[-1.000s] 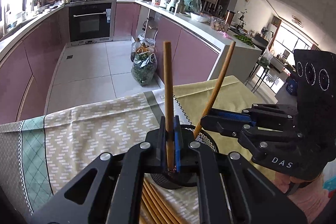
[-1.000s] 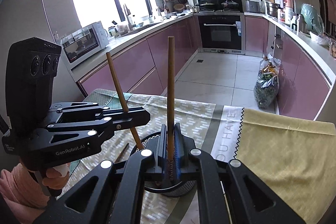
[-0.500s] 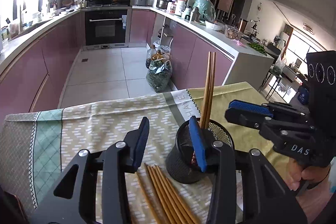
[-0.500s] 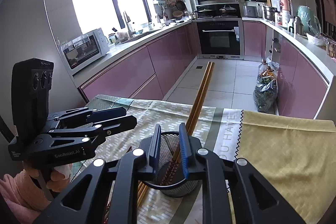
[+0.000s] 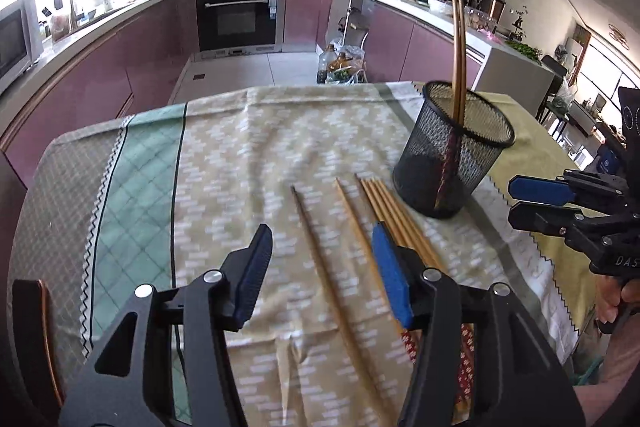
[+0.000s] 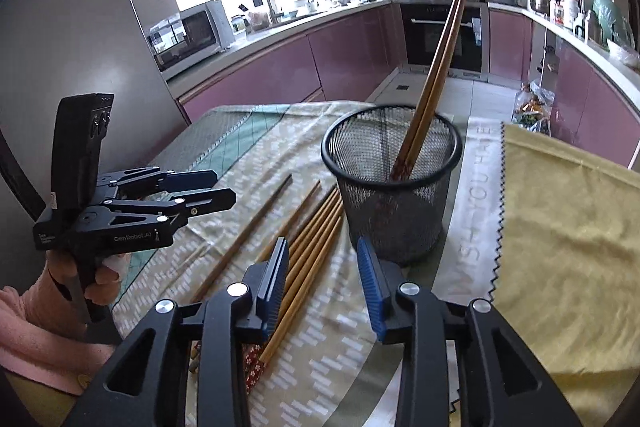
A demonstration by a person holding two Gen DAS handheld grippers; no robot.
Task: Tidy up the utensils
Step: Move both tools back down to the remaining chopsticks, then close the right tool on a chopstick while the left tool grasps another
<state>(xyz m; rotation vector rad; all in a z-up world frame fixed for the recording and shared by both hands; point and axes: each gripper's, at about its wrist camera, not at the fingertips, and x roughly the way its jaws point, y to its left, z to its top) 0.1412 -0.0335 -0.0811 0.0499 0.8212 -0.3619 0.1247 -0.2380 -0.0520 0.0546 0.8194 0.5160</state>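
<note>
Upright: two chopsticks (image 6: 430, 83) in mesh cup (image 6: 394, 211).

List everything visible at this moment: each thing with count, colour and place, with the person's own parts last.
Black wire-mesh cup: one, on the patterned cloth.
Wooden chopsticks in cup: two, brown, leaning on the rim.
Loose wooden chopsticks: about six, brown, lying on the cloth beside the cup.
Patterned tablecloth: one, beige and green.
Yellow cloth: one, beside the cup.
White microwave: one, on the counter.
Black oven: one, built in.
Left gripper: black, blue pads, jaws opening, nothing between them.
Right gripper: same, jaws opening over loose chopsticks.
Hand: pink sleeve.
</note>
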